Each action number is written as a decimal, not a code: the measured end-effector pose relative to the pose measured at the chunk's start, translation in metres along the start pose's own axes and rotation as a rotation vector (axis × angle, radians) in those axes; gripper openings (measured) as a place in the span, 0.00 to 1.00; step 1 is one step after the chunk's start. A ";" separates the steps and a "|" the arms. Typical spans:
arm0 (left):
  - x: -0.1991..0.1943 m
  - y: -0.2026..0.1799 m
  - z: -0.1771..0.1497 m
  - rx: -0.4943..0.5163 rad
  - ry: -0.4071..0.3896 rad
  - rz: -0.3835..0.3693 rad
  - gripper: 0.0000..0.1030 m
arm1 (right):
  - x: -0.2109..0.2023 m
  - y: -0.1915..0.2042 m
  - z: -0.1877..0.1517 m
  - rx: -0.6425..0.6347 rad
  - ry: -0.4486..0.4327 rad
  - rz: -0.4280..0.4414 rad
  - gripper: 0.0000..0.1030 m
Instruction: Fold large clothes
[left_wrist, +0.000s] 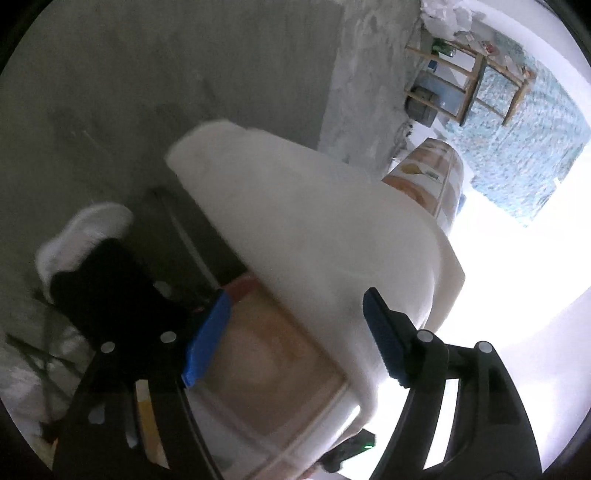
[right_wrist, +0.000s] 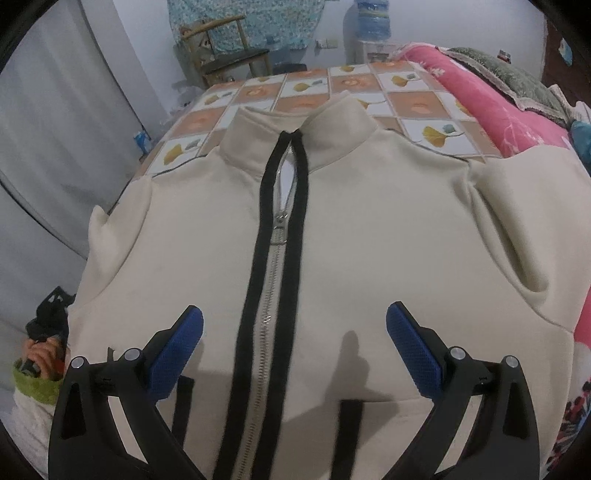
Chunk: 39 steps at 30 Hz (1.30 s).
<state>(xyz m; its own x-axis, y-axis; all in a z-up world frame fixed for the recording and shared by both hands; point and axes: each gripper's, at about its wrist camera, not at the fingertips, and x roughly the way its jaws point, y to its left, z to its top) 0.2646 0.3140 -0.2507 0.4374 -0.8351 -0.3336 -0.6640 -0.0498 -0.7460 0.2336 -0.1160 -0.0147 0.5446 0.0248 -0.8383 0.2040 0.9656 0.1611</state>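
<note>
Cream fleece zip-up jacket (right_wrist: 369, 229) with a stand collar lies spread flat, front up, on a table (right_wrist: 421, 103) covered in a tiled cloth of orange squares and yellow leaf prints. It fills the space ahead of and beneath the right gripper (right_wrist: 294, 347), whose blue-padded fingers (right_wrist: 177, 350) stand wide apart above the hem, holding nothing. A black-edged silver zipper (right_wrist: 280, 236) runs away from the gripper between the two fingers, closed up to the chest, with the collar parted beyond it. No brand or writing can be read on the jacket.

To the right of the gripper a pink floral quilt (right_wrist: 487, 110) borders the table; far ahead stands a wooden chair (right_wrist: 225, 48).

In the left wrist view, tilted and blurred, the left gripper (left_wrist: 295, 332) is also spread wide with nothing between its pads. A cream sleeve or side of the jacket drapes over the table edge just ahead of it, with the tiled cloth showing between the fingers.
</note>
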 end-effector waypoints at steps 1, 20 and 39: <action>0.008 0.001 0.006 -0.008 0.009 -0.022 0.69 | 0.001 0.002 0.000 -0.001 0.003 -0.001 0.94; -0.025 -0.097 -0.016 0.409 -0.326 0.240 0.06 | -0.012 0.004 0.002 0.017 -0.023 -0.050 0.94; 0.158 -0.165 -0.397 1.960 -0.349 0.950 0.30 | -0.017 -0.059 -0.011 0.064 -0.048 -0.075 0.94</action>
<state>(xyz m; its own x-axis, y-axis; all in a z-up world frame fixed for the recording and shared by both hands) 0.2025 -0.0270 0.0484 0.6564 -0.1575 -0.7378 0.4855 0.8367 0.2533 0.2035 -0.1702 -0.0160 0.5638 -0.0604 -0.8237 0.2965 0.9457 0.1336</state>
